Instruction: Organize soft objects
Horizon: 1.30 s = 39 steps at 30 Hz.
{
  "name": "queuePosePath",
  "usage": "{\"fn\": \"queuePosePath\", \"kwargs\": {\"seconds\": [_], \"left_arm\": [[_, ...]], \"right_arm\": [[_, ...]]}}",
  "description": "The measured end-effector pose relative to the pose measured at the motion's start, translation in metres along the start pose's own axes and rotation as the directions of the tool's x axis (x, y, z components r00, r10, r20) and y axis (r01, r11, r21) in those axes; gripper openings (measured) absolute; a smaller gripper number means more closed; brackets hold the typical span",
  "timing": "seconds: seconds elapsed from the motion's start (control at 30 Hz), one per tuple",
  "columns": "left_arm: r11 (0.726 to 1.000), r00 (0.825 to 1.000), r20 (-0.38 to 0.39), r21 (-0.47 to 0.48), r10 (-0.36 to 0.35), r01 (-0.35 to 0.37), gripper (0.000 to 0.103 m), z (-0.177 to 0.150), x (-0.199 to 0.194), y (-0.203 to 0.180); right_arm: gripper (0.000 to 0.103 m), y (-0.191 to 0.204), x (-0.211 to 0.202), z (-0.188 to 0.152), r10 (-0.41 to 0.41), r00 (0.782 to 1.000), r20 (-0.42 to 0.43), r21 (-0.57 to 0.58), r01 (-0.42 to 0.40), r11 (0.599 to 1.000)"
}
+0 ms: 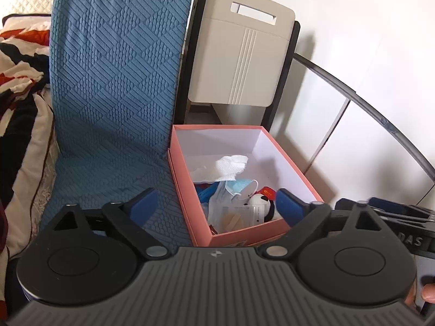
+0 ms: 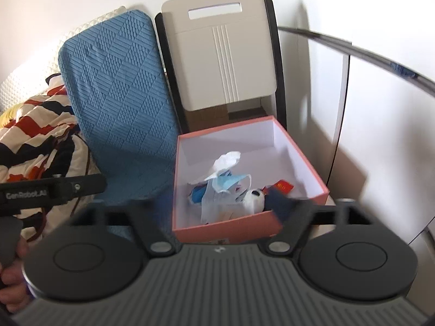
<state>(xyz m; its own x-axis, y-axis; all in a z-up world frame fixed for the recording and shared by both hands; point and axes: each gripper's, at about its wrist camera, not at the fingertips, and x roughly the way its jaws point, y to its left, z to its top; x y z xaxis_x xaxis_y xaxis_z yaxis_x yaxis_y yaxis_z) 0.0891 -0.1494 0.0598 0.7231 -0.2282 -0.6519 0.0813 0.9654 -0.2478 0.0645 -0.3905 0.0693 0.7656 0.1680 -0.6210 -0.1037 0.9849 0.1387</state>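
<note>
One pink box (image 1: 246, 237) with a white inside is sitting open beside the blue textured cushion (image 1: 114, 95), and the soft things are lying heaped in its near half. On top, one crumpled white tissue (image 1: 231, 166) is resting above a light blue face mask (image 1: 240, 186); next to them one small panda plush (image 1: 262, 203) is lying just beside a red tag (image 1: 267, 191) whose print is too small to read. Clear packets are lying under the mask, too jumbled to count.

The left hand-held gripper (image 1: 217, 206) is hovering near the box with its blue-padded fingers spread wide and gripping nothing. The right hand-held gripper (image 2: 217, 212) is hanging over the near rim of the box, blurred, fingers also wide apart and empty. In the right wrist view the other tool's black body is showing "GenRobot.AI"; in the left wrist view, letters reading "DAS" are showing.

Behind the box one beige folding chair (image 1: 242, 54) is leaning against the wall, and a patterned quilt (image 1: 19, 87) is lying on the bed.
</note>
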Motion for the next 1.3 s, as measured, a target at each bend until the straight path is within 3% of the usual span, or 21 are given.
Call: {"fn": "queuePosePath", "kwargs": {"seconds": [0.3, 0.37, 1.3], "left_arm": [[0.999, 0.999, 0.003, -0.008, 0.035, -0.035, 0.102, 0.0012, -0.0031, 0.0046], [0.999, 0.999, 0.003, -0.008, 0.041, -0.041, 0.102, 0.0005, -0.0031, 0.0044], [0.997, 0.997, -0.022, 0.007, 0.075, -0.075, 0.103, -0.0029, -0.0039, 0.0025]], "right_arm": [[0.095, -0.0055, 0.0046, -0.0031, -0.032, 0.999, -0.021, 0.012, 0.032, 0.999], [0.103, -0.0047, 0.0039, -0.004, -0.04, 0.999, -0.02, 0.001, 0.04, 0.999], [0.103, -0.0012, 0.0012, -0.0089, -0.063, 0.998, -0.026, -0.043, 0.062, 0.997]]}}
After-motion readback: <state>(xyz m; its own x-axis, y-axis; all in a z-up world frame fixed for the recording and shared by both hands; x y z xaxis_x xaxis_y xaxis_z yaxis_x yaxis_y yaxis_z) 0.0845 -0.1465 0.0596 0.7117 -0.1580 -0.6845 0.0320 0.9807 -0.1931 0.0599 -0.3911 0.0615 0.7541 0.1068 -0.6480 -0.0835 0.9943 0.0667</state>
